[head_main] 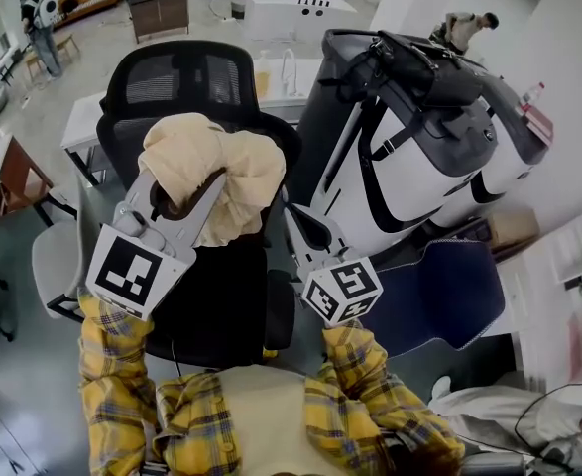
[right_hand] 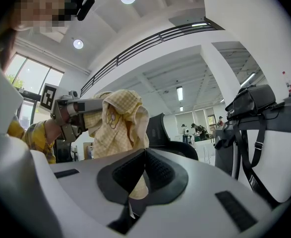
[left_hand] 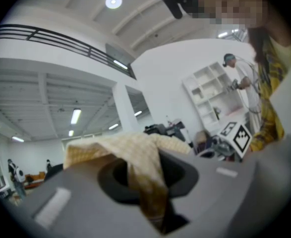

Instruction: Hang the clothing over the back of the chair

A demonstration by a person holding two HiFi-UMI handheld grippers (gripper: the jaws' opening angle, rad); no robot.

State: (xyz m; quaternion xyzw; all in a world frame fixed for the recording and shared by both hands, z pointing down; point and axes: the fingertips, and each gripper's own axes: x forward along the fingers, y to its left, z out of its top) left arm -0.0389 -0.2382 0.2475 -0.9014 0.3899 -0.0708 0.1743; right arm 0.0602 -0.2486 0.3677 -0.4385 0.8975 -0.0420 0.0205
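A cream-yellow checked garment (head_main: 206, 167) hangs bunched above the seat (head_main: 221, 310) of a black office chair, whose mesh back (head_main: 186, 77) stands just beyond it. My left gripper (head_main: 181, 191) is shut on a thick fold of it, and in the left gripper view the cloth (left_hand: 135, 155) spills over and down between the jaws (left_hand: 144, 175). My right gripper (head_main: 295, 214) sits to the right of the bundle, jaws closed. In the right gripper view a thin strip of the same cloth (right_hand: 137, 185) shows between its closed jaws (right_hand: 144, 151). The left gripper (right_hand: 78, 108) and the hanging garment (right_hand: 120, 123) are at left, with the chair (right_hand: 160, 128) behind.
A tall white-and-black case with a black bag on top (head_main: 419, 137) stands close on the chair's right. A blue mat (head_main: 439, 296) lies below it. A white desk (head_main: 281, 77) is behind the chair, a wooden desk (head_main: 13, 177) at far left. People stand in the background.
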